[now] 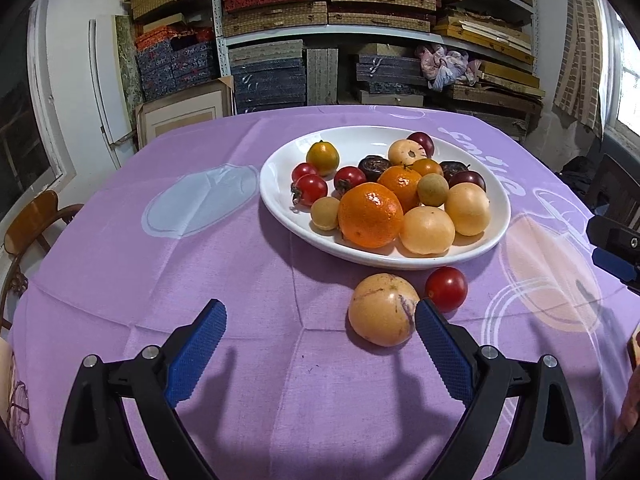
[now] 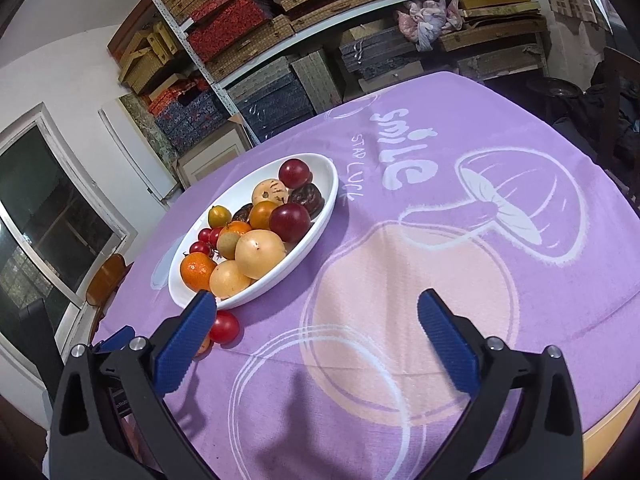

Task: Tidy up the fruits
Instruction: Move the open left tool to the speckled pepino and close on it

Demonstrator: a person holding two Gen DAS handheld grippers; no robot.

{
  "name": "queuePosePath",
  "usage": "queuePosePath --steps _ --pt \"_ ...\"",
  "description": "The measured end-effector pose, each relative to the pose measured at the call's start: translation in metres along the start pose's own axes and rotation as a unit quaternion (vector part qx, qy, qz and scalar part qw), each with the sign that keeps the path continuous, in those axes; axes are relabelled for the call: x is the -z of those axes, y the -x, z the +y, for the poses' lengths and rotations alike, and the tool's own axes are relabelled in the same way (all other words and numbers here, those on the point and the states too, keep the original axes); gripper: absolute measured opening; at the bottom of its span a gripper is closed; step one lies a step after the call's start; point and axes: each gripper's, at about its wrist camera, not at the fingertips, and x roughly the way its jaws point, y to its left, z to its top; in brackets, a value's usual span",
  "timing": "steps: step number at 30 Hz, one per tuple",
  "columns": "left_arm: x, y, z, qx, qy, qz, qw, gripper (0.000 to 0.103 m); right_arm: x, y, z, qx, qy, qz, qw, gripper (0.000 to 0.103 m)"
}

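Observation:
A white oval plate (image 1: 280, 168) holds several fruits: a big orange (image 1: 370, 216), pale yellow round fruits, red tomatoes and dark plums. In front of it on the purple cloth lie a pale yellow fruit with purple streaks (image 1: 382, 310) and a red tomato (image 1: 446, 289). My left gripper (image 1: 320, 306) is open and holds nothing; the streaked fruit sits just off its right fingertip. In the right wrist view the plate (image 2: 328, 188) is at the left. My right gripper (image 2: 318, 300) is open over bare cloth, and the tomato (image 2: 224, 327) lies beside its left finger, which hides most of the streaked fruit.
The round table wears a purple cloth (image 1: 200, 264) printed with a mushroom and circles. Shelves stacked with boxes (image 1: 320, 20) stand behind it. A wooden chair (image 1: 32, 224) is at the left and a dark chair (image 2: 616, 92) at the right.

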Motion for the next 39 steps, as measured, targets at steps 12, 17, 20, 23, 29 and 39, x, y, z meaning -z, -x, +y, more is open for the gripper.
queuePosePath --steps 12,17,20,23,29,39 --pt "-0.004 -0.020 -0.001 0.014 0.021 0.029 0.9992 0.100 0.000 -0.009 -0.001 0.006 -0.006 0.010 1.000 0.099" --pt "-0.005 -0.024 -0.003 0.015 0.013 0.039 0.9990 0.100 0.000 -0.010 -0.001 0.007 -0.006 0.010 1.000 0.099" --pt "-0.005 -0.027 -0.004 0.013 0.007 0.045 0.9989 0.100 0.001 -0.011 -0.002 0.007 -0.008 0.008 1.000 0.099" --pt "-0.005 -0.028 -0.005 0.014 0.007 0.048 0.9987 0.100 0.001 -0.012 -0.003 0.007 -0.008 0.010 1.000 0.099" --pt "-0.006 -0.029 0.005 -0.001 0.023 0.048 0.9986 0.100 0.002 -0.013 -0.003 0.008 -0.007 0.012 1.000 0.099" --pt "-0.002 -0.025 0.025 0.023 0.044 0.045 0.9978 0.083 0.002 -0.013 -0.002 0.008 -0.002 0.011 1.000 0.099"
